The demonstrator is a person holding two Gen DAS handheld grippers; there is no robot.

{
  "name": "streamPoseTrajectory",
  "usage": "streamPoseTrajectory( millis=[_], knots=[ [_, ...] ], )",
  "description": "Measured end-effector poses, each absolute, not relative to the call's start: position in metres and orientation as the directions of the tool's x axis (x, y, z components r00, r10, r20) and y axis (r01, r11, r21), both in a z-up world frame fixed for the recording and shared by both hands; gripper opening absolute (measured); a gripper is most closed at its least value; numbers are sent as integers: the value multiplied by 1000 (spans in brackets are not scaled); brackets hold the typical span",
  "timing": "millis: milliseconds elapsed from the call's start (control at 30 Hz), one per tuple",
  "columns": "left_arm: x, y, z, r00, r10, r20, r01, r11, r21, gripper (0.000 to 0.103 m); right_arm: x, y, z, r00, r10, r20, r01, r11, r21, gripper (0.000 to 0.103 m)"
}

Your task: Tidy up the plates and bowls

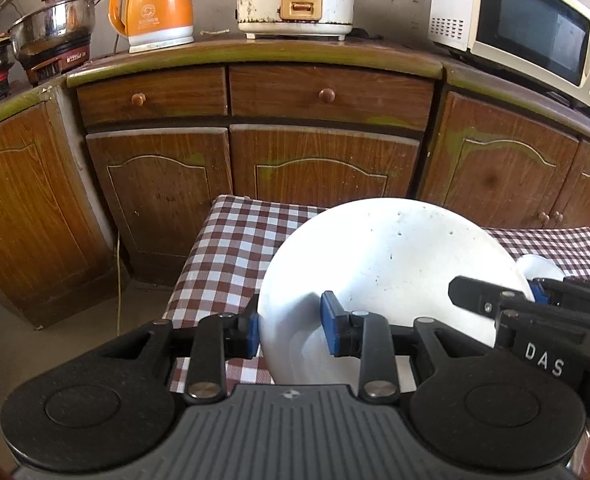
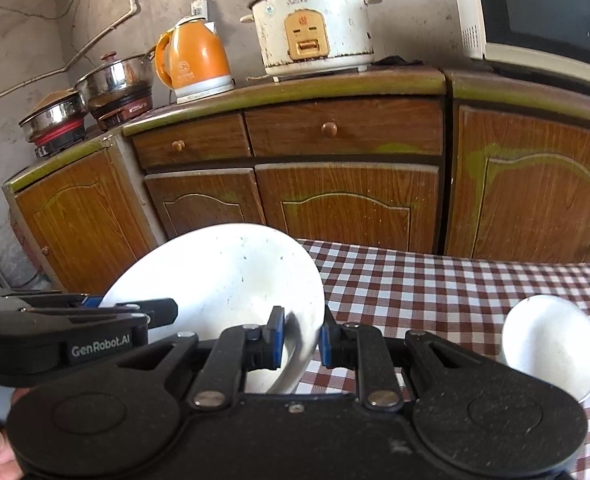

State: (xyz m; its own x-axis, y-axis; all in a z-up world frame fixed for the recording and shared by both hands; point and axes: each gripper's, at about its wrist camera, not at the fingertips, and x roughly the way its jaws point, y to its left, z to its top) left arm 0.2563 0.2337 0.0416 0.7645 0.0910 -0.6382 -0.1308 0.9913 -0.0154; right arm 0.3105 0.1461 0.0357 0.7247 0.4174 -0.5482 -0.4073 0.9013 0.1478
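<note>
The white plate (image 1: 391,264), speckled with small dark marks, is held tilted above the checked worktop (image 1: 223,248). The left gripper (image 1: 293,330) has its fingers pinched on the plate's left rim; the right gripper (image 2: 299,338) is clamped on its right rim. A white bowl (image 2: 551,344) sits empty on the cloth, near the plate's right.

Left gripper (image 1: 293,330) black, blue pads (image 1: 332,328), silver screws. Right gripper (image 2: 299,338) same build. Side markings: "DAS", "GenRobot.AI".
</note>
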Motion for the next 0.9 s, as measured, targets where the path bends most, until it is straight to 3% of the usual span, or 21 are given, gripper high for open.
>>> streamPoseTrajectory(
  millis=[900],
  knots=[
    [194, 234, 71, 781, 105, -615, -164, 986, -40, 31, 247, 139, 71, 718, 461, -521, -433, 882, 185, 23]
  ],
)
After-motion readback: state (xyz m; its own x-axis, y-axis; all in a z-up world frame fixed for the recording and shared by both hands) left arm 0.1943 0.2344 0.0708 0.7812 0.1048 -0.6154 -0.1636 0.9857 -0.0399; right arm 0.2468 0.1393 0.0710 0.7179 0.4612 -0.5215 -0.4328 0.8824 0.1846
